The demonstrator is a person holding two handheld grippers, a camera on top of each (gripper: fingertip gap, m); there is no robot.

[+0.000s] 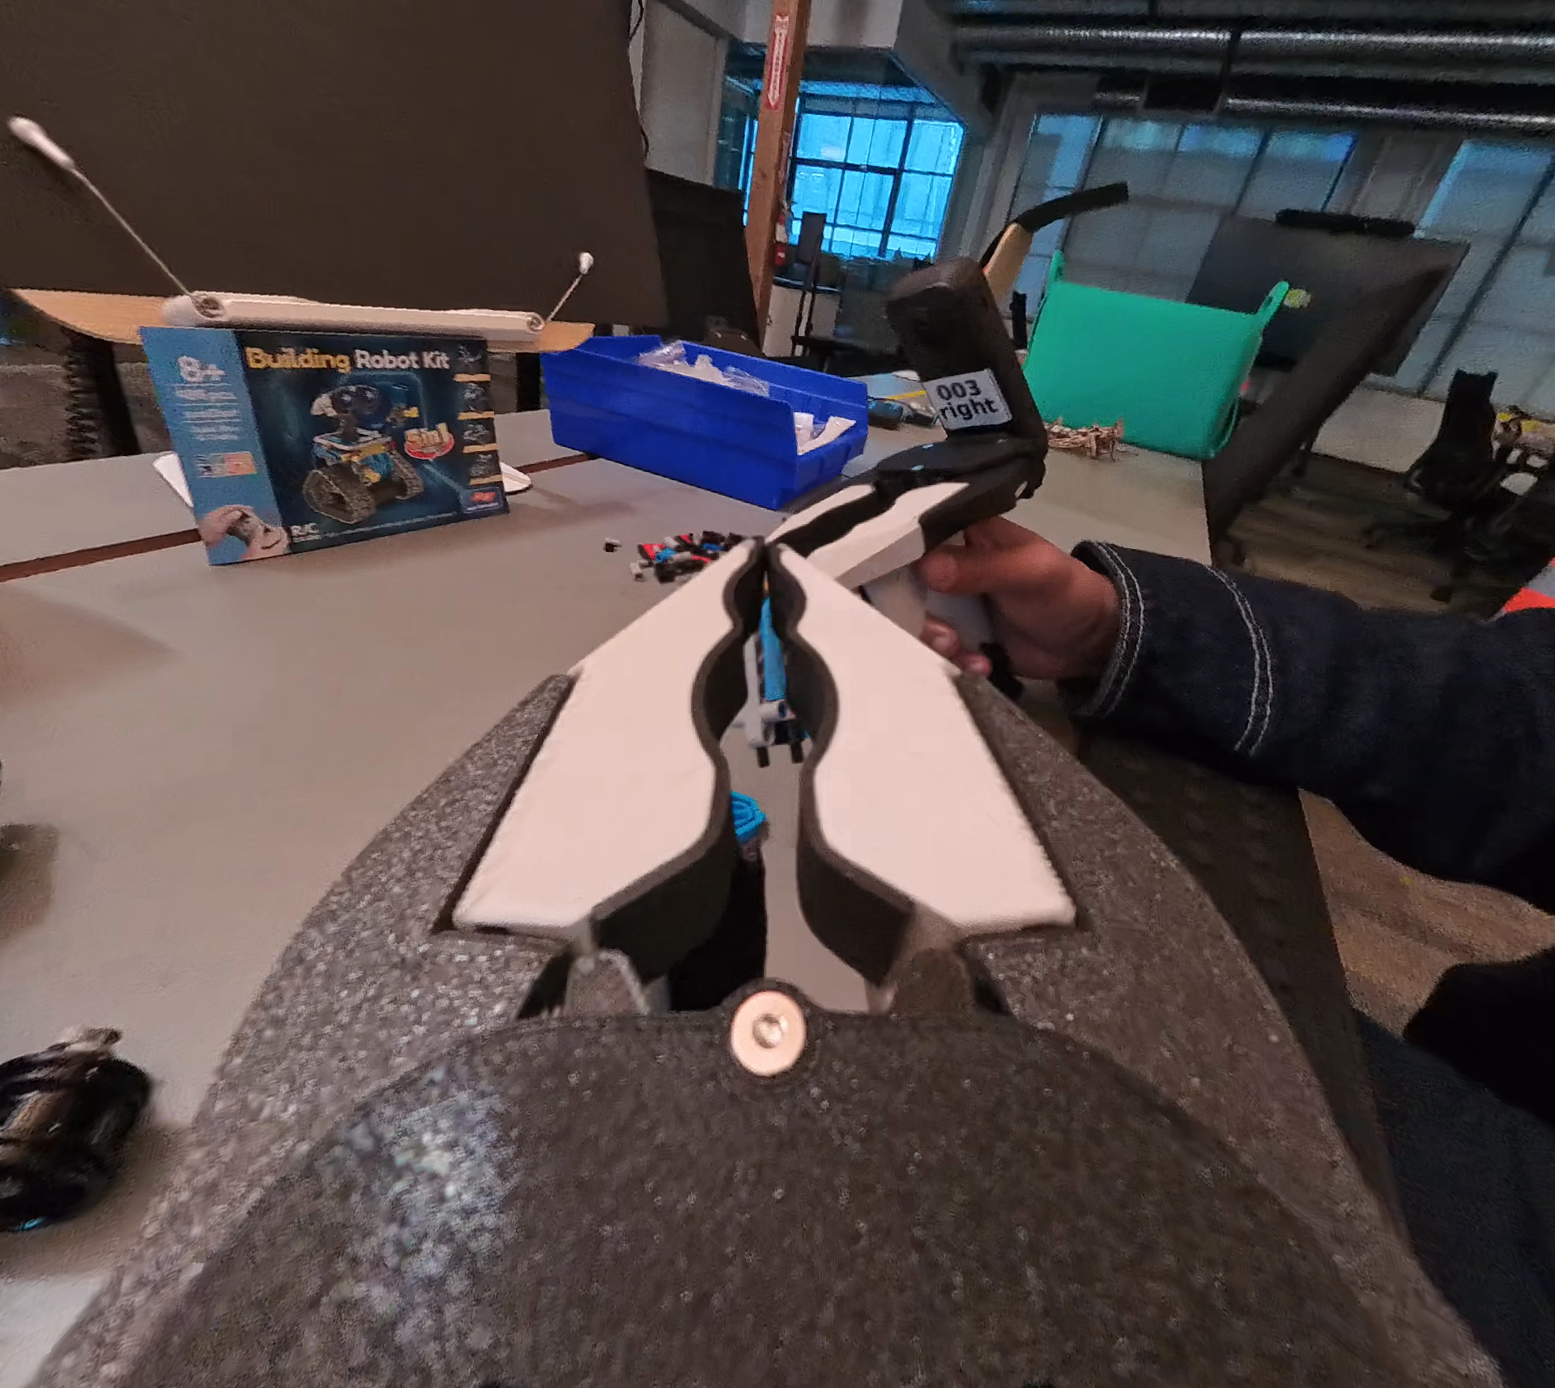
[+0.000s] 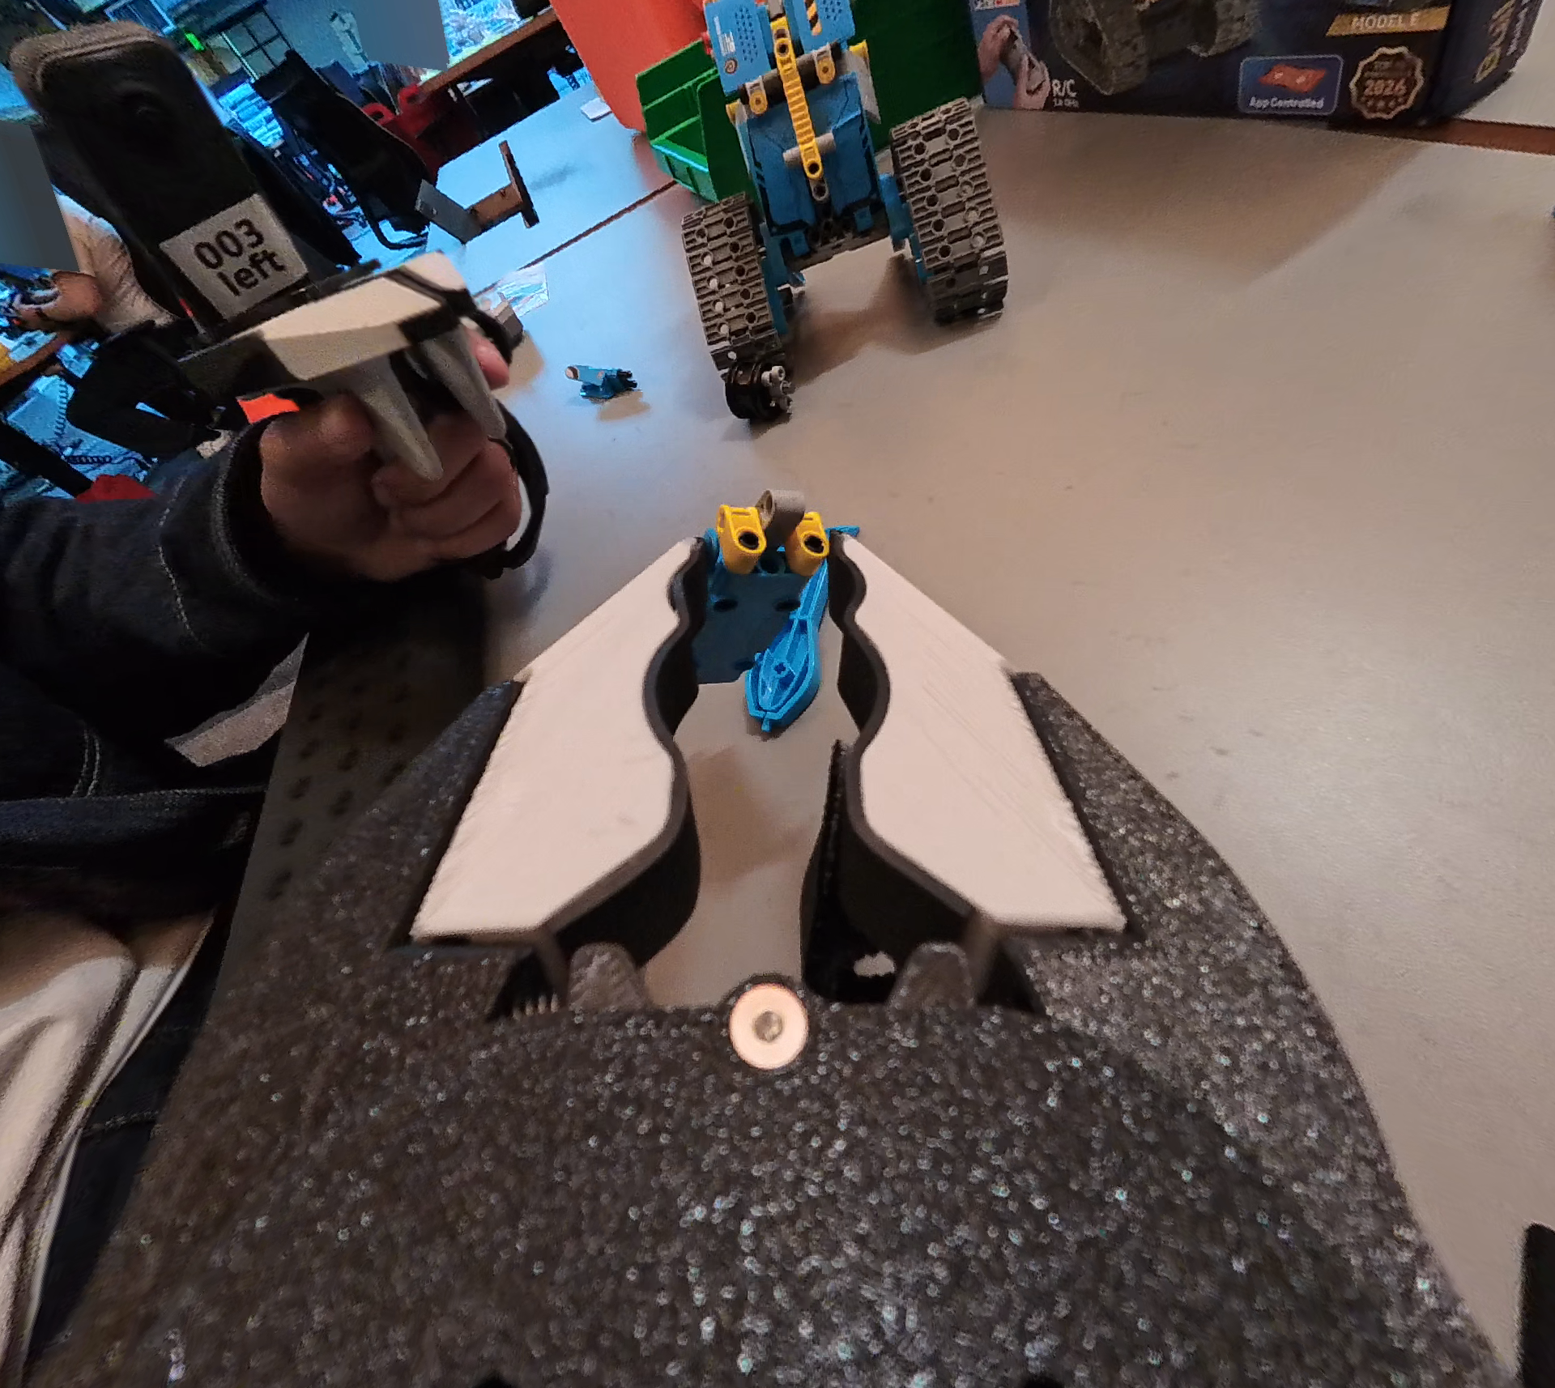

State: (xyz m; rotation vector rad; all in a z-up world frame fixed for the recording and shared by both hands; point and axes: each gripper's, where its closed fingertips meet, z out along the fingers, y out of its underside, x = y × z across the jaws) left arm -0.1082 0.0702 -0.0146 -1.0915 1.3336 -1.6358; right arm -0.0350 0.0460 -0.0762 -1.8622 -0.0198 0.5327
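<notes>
Only from our left wrist view do we see the blue bin (image 1: 707,422), the kit box (image 1: 337,439) standing on the grey table (image 1: 337,674), and a scatter of loose small parts (image 1: 681,552) just past our fingertips. Our left gripper (image 1: 764,557) has its tips closed together on a thin blue and grey piece (image 1: 770,674) held between the fingers. Only the right wrist view shows the tracked blue robot model (image 2: 833,186) upright ahead, a green bin (image 2: 673,111) behind it, and one small blue part (image 2: 602,382) lying alone. Our right gripper (image 2: 770,557) is narrowly parted and clamps a blue assembly with yellow connectors (image 2: 757,616). Bare tabletop lies to the right of it; the table's near edge runs by the left sleeve (image 2: 126,590). Each hand (image 1: 1026,607) wraps a pistol-style grip.
</notes>
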